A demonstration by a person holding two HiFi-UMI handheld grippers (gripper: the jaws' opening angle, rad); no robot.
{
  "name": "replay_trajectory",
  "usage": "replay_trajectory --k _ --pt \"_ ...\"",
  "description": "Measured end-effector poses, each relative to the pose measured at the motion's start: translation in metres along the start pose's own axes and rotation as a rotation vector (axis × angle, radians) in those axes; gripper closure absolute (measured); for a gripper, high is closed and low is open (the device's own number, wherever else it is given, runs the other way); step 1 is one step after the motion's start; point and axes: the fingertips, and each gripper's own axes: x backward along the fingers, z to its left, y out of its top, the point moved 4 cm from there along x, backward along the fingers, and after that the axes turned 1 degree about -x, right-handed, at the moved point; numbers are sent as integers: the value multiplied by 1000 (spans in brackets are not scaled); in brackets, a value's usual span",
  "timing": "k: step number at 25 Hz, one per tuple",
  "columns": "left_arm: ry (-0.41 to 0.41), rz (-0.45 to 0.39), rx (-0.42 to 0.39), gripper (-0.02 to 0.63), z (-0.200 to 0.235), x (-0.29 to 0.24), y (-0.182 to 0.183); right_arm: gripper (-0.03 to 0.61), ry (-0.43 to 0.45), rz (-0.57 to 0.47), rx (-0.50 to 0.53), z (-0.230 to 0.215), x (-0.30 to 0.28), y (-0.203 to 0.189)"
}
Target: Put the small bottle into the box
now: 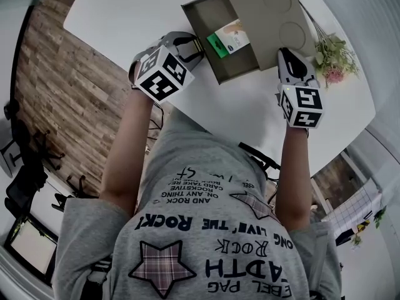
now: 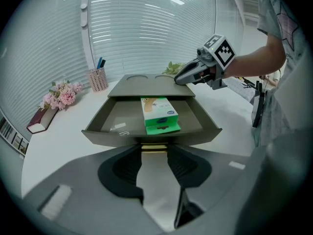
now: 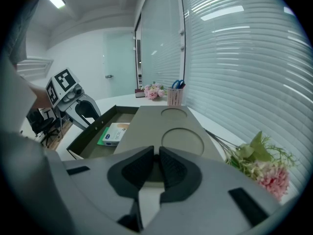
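Broadly, one white surface (image 1: pixel 125 17) carried everything, and one person (image 1: pixel 206 230) in a grey printed shirt leaned over it with both arms stretched forward.

One grey box (image 1: pixel 250 11) lay on the surface, with two round recesses in its flat top. Its single drawer (image 1: pixel 209 14) stood pulled out toward the left arm.

There were two tools. The left tool (image 2: pixel 154 153) pointed down at the drawer's front wall. Its jaws stood partly apart and clenched on one brass-coloured tab (image 2: pixel 154 149) that filled the gap between their tips. The right tool (image 3: pixel 157 154) sat at the near edge of the box top, on the side away from the drawer's open end. Its jaws were drawn almost together with nothing clearly between them. Whether its tips pressed on the top I could not tell.

Two bunches of flowers showed. One green-stemmed bunch (image 1: pixel 331 55) lay just beside the box, on the right tool's side. One pink bunch (image 2: pixel 61 94) sat well apart near the blinds, next to one dark red book (image 2: pixel 41 120).

One green-and-white carton (image 1: pixel 229 37) lay flat inside the drawer, near its middle, touching neither tool.

One pink pen cup (image 2: pixel 98 80) stood beyond the box, near the pink bunch.
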Motion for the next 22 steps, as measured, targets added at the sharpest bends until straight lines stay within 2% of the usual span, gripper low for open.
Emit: replay_trajectory --k 22 --pt "-26 -32 11 439 4 -30 30 537 3 -3 10 3 -4 -3"
